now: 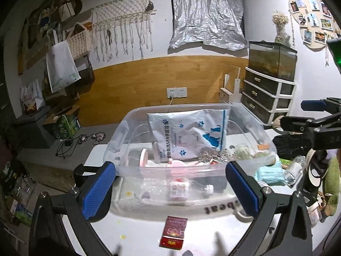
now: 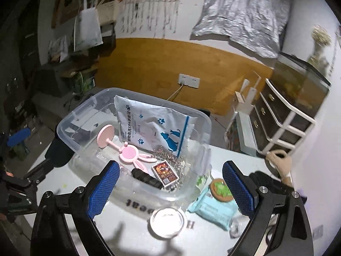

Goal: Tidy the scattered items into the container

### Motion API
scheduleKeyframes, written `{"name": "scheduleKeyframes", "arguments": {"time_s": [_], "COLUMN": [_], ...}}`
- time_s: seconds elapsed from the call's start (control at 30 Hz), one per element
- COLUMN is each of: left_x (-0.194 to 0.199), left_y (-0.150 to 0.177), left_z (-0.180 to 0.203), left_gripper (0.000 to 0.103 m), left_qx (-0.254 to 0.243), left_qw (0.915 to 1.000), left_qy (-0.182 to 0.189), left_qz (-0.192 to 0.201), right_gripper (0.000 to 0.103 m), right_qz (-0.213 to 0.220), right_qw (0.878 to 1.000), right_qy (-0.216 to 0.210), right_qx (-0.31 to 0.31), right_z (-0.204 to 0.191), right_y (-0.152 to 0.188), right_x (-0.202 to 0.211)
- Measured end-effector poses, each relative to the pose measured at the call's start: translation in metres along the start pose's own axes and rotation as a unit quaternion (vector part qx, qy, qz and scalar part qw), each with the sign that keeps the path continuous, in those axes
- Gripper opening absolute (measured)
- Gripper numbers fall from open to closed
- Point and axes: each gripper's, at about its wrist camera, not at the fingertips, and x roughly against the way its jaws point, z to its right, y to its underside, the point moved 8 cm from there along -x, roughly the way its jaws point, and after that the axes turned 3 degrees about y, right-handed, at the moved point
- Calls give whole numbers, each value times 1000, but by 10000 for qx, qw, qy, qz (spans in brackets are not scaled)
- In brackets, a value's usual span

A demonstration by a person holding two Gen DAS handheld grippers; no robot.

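Observation:
The clear plastic container (image 1: 181, 107) stands on the white table. It holds a white pet-wipes bag (image 1: 187, 134), a pink bunny stand (image 2: 125, 151), a chain (image 2: 168, 155), a card box (image 2: 165, 171) and a black object (image 2: 147, 178). A red cigarette box (image 1: 173, 232) lies on the table in front of it, below my left gripper (image 1: 171, 188), which is open and holds nothing. My right gripper (image 2: 171, 188) is open and hovers near the container's (image 2: 85, 104) front right corner. Under it are a clear round dish (image 2: 167, 219), a teal wipes pack (image 2: 213, 209) and a green-patterned coaster (image 2: 221, 189).
A small clear bottle (image 1: 296, 166) lies right of the teal pack (image 1: 270, 172). A dark drawer unit (image 2: 285, 115) with a fish tank on top stands at the back right. A beige plush toy (image 2: 279, 160) and black items crowd the table's right side. The other gripper (image 1: 298, 115) shows at the right edge.

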Motion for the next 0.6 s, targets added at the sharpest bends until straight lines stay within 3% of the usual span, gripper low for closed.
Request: {"name": "scheduleKeyframes", "arguments": {"time_s": [0.3, 0.6], "left_x": [24, 40], "left_y": [8, 16], "left_z": [23, 37], "left_gripper": [103, 103], "left_qx": [54, 40], "left_qw": [10000, 10000], "left_qy": [40, 33], "left_qz": [-9, 57], "right_gripper": [97, 97], "right_qz": [470, 702], "right_qw": [9954, 9897], "right_qy": [47, 53], "right_qx": [-839, -1248], "right_z": [31, 53], "right_y": [30, 56], "right_x": [48, 80]}}
